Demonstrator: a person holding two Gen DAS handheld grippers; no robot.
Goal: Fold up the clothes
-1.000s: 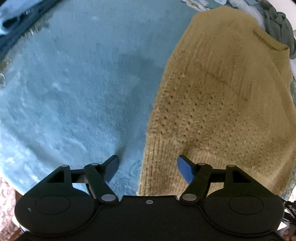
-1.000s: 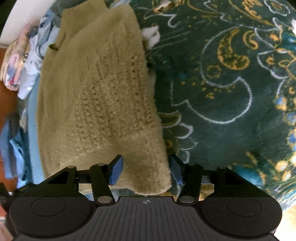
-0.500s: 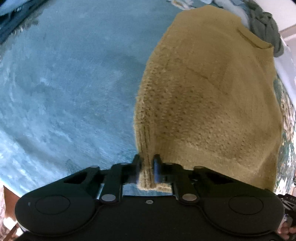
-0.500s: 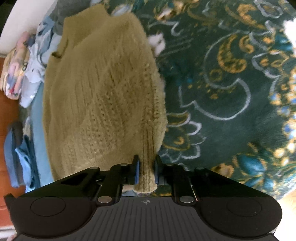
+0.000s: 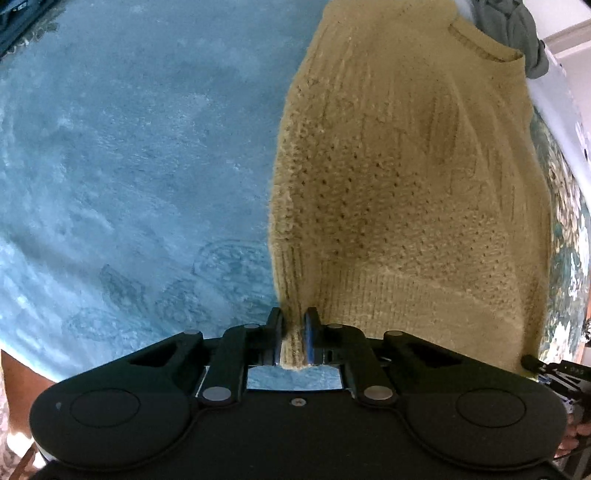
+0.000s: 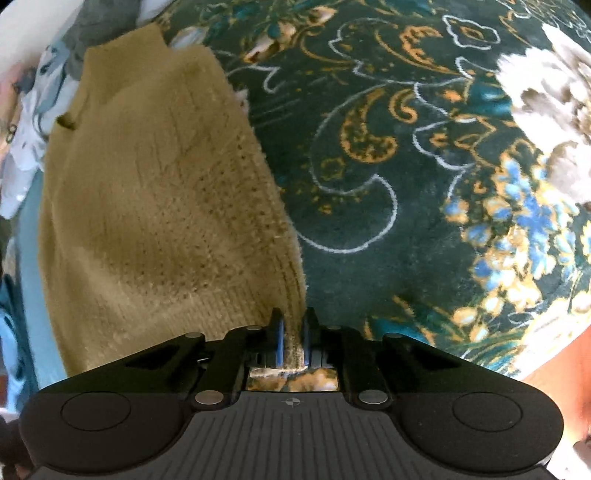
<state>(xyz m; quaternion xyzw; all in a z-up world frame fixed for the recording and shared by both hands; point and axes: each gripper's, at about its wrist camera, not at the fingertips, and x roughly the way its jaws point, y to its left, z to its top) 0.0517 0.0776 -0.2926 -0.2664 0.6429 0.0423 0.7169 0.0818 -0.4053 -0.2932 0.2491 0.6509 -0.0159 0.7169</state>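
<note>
A mustard-yellow knit sweater lies lengthwise away from me, neckline at the far end, ribbed hem nearest. My left gripper is shut on the hem's left corner. My right gripper is shut on the hem's right corner, where the sweater fills the left half of the right wrist view. Both hem corners are lifted off the surface; the far part still rests down.
A light blue plush blanket lies left of the sweater. A dark green floral carpet lies to its right. A pile of other clothes sits at the far left, and a grey-green garment beyond the neckline.
Both grippers went from open around the hem corners to shut on them, then lifted the hem. The sweater's near end has risen and bunched inward.
</note>
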